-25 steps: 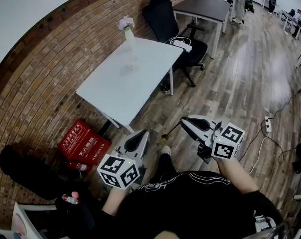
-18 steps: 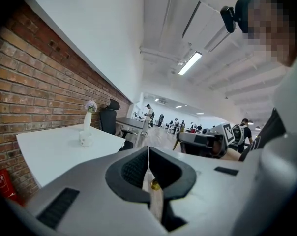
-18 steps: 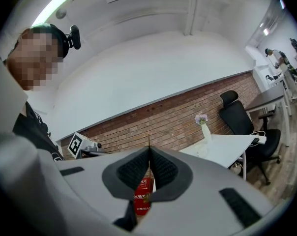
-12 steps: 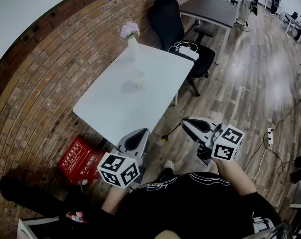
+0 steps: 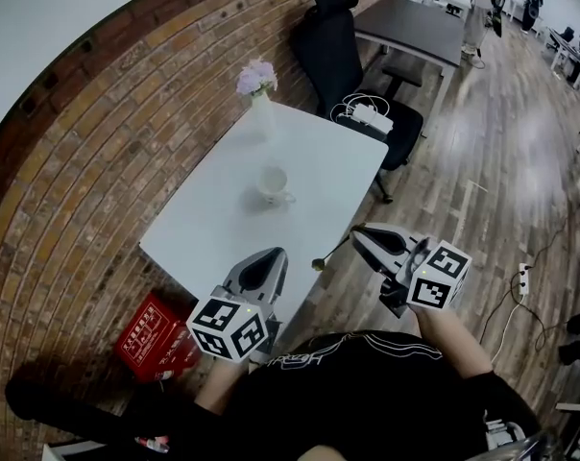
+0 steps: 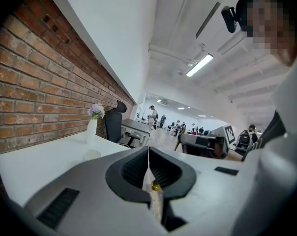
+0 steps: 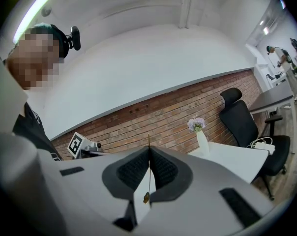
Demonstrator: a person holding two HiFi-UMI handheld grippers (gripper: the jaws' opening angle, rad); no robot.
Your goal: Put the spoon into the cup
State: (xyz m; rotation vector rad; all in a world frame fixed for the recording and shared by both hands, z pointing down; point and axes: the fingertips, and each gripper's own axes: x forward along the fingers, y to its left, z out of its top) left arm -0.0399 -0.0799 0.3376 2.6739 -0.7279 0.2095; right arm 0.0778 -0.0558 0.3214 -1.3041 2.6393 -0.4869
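Off at ten o'clock from my right gripper (image 5: 359, 234), the cup (image 5: 273, 182) is sitting well apart — I'm pinching the spoon (image 5: 318, 263) tight.

I'm working in an open-plan office. A brick wall (image 5: 98, 113) runs beside a white surface (image 5: 319, 171). A black swivel chair (image 5: 333, 27) and a dark desk (image 5: 415, 17) stand on a wood floor (image 5: 501, 161). Farther back, people (image 6: 152, 113) move among more desks under strip lights (image 6: 199, 65).
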